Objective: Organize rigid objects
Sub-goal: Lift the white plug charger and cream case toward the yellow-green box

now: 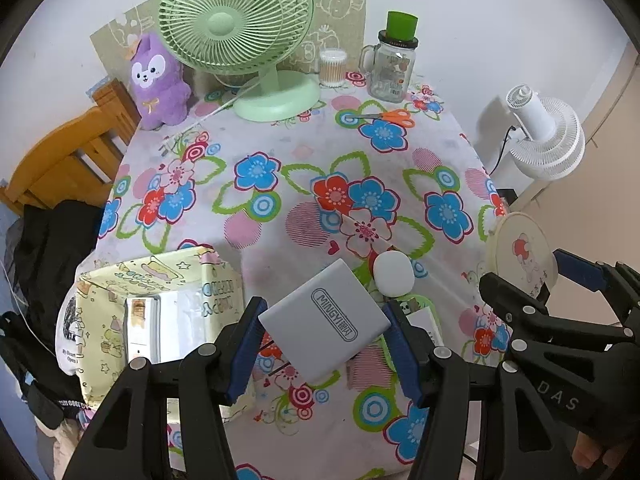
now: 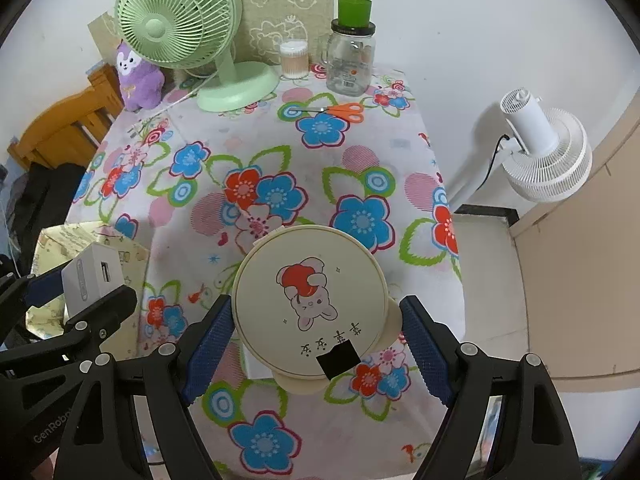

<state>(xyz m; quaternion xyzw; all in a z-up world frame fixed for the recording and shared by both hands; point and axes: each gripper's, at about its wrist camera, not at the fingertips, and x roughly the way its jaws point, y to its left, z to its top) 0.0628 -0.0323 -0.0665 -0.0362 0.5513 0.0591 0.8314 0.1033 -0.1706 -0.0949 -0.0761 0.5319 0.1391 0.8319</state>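
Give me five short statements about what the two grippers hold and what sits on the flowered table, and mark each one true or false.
1. The left gripper is shut on the grey charger block. True.
2. The right gripper holds a pair of scissors. False: it is shut on the round cream box with a rabbit picture; the orange scissors lie on the table.
3. The green fan stands at the far end of the table. True.
4. The glass jar lies on its side. False: it stands upright with a green cap.
5. A purple plush toy sits beside the green fan. True.
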